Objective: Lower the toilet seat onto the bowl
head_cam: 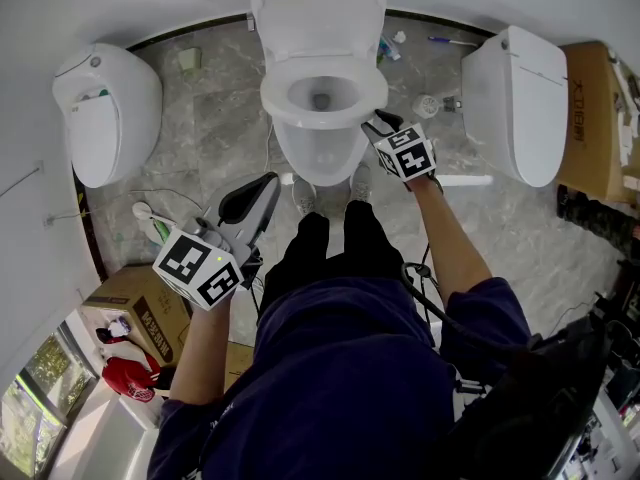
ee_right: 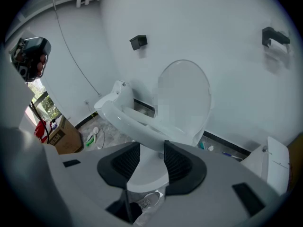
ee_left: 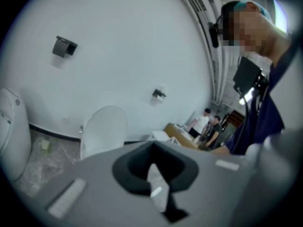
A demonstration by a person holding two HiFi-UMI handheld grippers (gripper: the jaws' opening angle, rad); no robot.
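Already the toilet seat (head_cam: 275,93) seems to lie on the bowl (head_cam: 320,153), lid (head_cam: 318,13) upright; right gripper (head_cam: 372,123), jaws wide apart around its rim, should withdraw gently without lifting it

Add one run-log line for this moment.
seat: down on bowl | lid: upright | right hand-held gripper: open, at seat's front rim | left hand-held gripper: shut, clear of toilet

toilet (head_cam: 322,136): glossy white ceramic | floor (head_cam: 222,128): polished grey stone | box (head_cam: 142,306): matt cardboard | my right gripper (ee_right: 151,150): matt grey plastic, ribbed black pads (ee_right: 177,162)
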